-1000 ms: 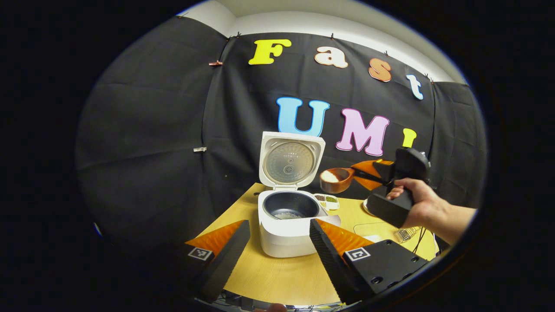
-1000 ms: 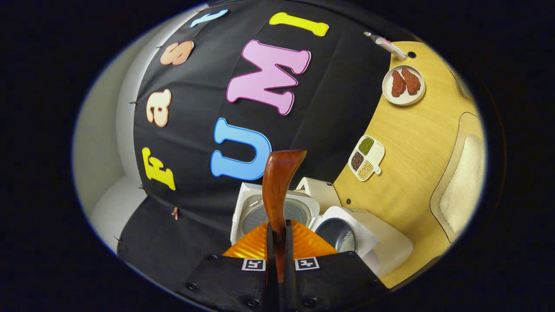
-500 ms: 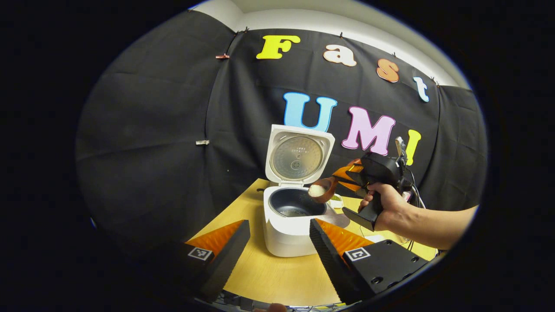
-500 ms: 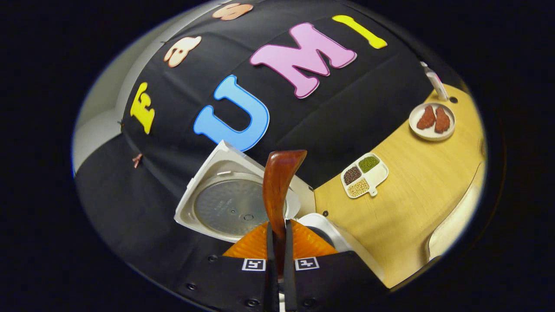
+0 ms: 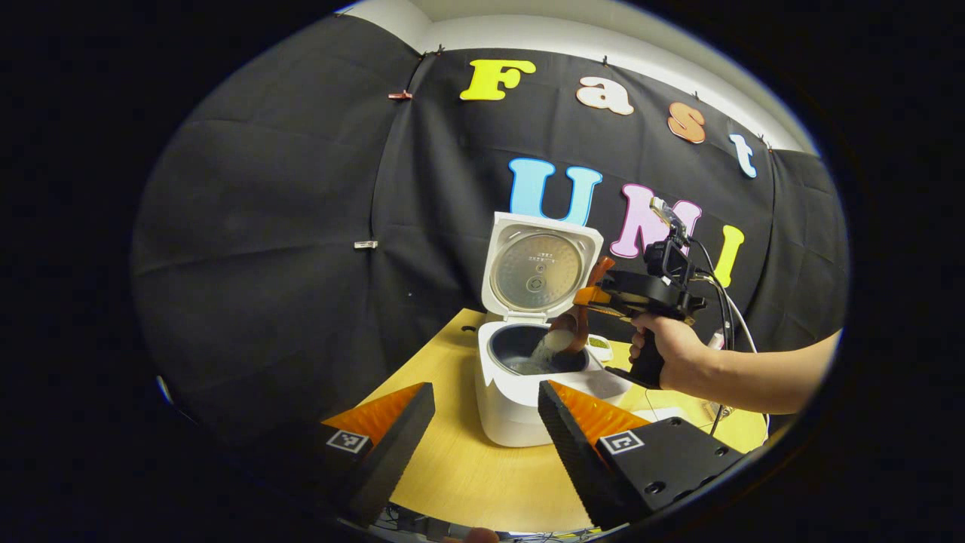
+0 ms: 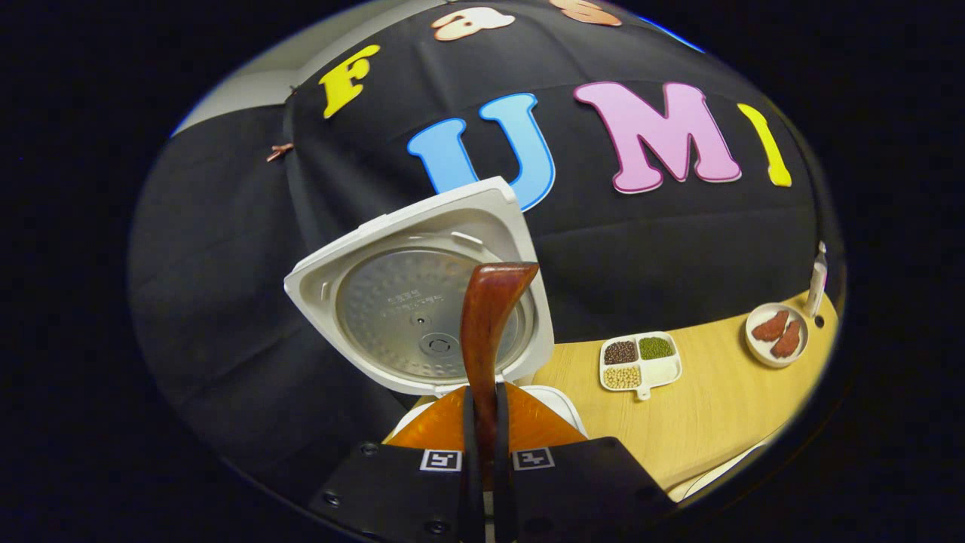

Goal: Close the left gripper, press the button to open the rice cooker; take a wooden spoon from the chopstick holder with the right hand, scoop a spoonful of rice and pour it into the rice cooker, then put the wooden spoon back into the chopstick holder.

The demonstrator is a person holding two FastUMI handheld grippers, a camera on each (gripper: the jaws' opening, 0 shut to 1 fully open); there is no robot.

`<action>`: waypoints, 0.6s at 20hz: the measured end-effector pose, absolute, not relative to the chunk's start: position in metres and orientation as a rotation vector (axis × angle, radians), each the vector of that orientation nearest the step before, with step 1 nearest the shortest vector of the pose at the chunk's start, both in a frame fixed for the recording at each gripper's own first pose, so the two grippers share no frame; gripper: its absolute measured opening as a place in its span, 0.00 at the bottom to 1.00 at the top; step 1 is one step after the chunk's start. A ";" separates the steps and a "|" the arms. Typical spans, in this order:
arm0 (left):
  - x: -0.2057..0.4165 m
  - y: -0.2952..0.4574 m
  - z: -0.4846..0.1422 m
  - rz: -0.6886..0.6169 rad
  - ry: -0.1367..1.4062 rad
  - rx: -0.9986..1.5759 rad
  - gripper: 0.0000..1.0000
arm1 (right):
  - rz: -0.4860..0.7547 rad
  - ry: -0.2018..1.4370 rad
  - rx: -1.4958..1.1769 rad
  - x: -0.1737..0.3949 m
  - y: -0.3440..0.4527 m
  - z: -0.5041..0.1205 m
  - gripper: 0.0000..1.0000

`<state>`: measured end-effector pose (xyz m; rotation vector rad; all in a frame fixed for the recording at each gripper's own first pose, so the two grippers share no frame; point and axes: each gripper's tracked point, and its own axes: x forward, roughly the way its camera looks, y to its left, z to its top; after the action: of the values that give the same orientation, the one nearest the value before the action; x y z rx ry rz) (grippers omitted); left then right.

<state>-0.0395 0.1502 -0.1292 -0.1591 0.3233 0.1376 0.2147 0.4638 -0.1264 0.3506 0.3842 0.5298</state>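
Tipped since a second ago, the wooden spoon, pinched in the right claw, now spills rice into the open rice cooker; left claw hangs spread; returning the spoon remains

We see a staged recording booth: black cloth wall behind a wooden table set with kitchen props.

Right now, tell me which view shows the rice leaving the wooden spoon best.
The left gripper view: the wooden spoon is tipped over the rice cooker, rice falling into the pot. In the right gripper view the right hand-held gripper clamps the handle, seen against the open lid; no rice visible.
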 end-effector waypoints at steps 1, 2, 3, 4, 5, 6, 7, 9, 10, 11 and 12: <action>-0.042 0.152 -0.130 0.143 0.325 -0.157 0.96 | 0.543 0.372 0.299 0.212 0.467 -0.128 0.10; -0.043 0.155 -0.130 0.148 0.325 -0.157 0.95 | 0.560 0.360 0.248 0.211 0.470 -0.127 0.10; -0.044 0.156 -0.130 0.155 0.324 -0.159 0.95 | 0.575 0.348 0.200 0.209 0.473 -0.127 0.10; -0.045 0.158 -0.129 0.159 0.323 -0.163 0.95 | 0.594 0.333 0.152 0.207 0.476 -0.126 0.10; -0.045 0.158 -0.129 0.160 0.319 -0.168 0.95 | 0.614 0.313 0.100 0.205 0.480 -0.123 0.10; -0.046 0.157 -0.128 0.159 0.318 -0.173 0.95 | 0.634 0.286 0.041 0.204 0.482 -0.120 0.10; -0.047 0.156 -0.130 0.157 0.318 -0.175 0.95 | 0.656 0.257 -0.020 0.202 0.485 -0.117 0.10; -0.048 0.155 -0.131 0.158 0.318 -0.171 0.96 | 0.693 0.196 -0.133 0.198 0.491 -0.107 0.10; -0.051 0.155 -0.129 0.157 0.319 -0.170 0.96 | 0.712 0.169 -0.178 0.195 0.493 -0.104 0.10; -0.052 0.154 -0.129 0.156 0.320 -0.173 0.95 | 0.730 0.149 -0.217 0.192 0.496 -0.102 0.10; -0.052 0.153 -0.128 0.155 0.320 -0.177 0.96 | 0.747 0.133 -0.255 0.189 0.498 -0.103 0.10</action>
<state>-0.0523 0.1533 -0.1285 -0.1769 0.3198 0.1548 0.1886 0.4984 -0.1027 -0.2549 0.1332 0.7472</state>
